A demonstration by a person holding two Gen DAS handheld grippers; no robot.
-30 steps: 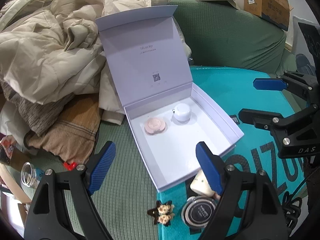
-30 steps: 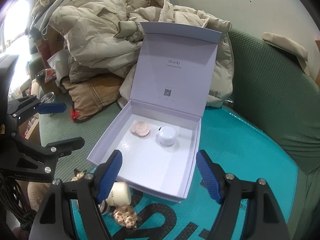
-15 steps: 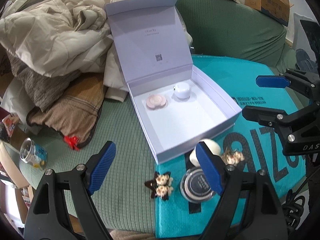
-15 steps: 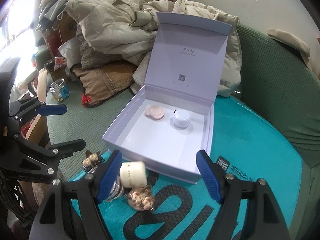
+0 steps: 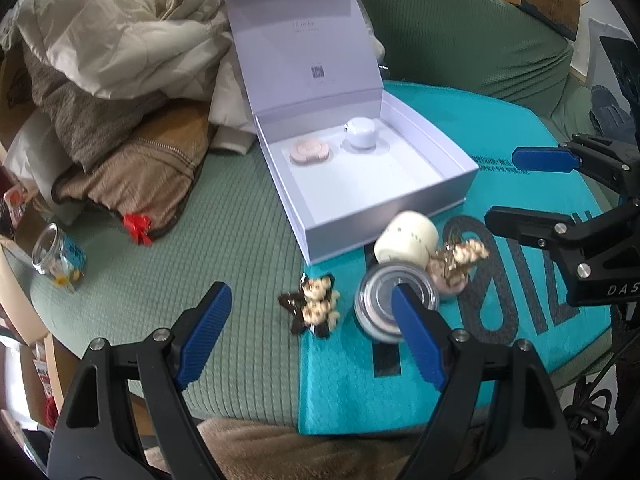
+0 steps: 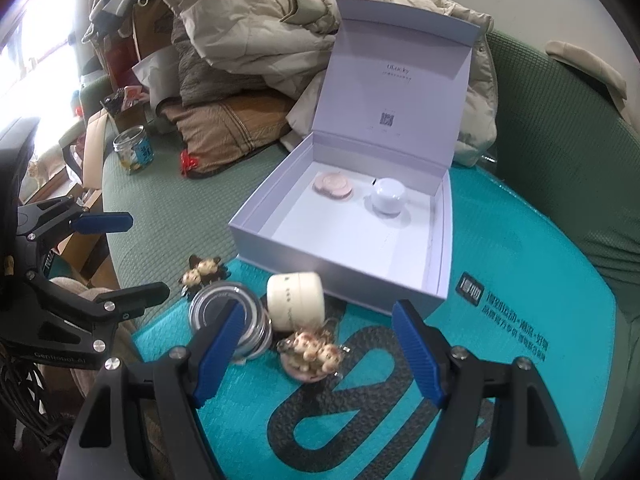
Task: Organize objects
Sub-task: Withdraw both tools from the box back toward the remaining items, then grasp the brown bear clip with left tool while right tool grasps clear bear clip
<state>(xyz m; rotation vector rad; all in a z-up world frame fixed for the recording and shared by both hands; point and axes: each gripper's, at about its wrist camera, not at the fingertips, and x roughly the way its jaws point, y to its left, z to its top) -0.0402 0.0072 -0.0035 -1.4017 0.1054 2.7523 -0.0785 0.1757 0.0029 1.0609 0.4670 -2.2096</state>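
Both grippers hang over the small things that lie in front of the open white gift box, and both are empty: the left gripper has its fingers spread wide with nothing between them, and the right gripper also stands open over the teal mat. Inside the box a pink flower-shaped compact and a white round jar already sit near the hinge side, so the front part of the box is free. Outside wait a cream jar lying on its side, a clear jar with a dark lid, a figurine charm on a pink base and a dark star-shaped charm. I judge the next step is to pick one of these. The cream jar may roll, so the fingers should close across its round body, not its ends. It touches the clear jar and the charm, so the right gripper should come down straight, without pushing the neighbours.
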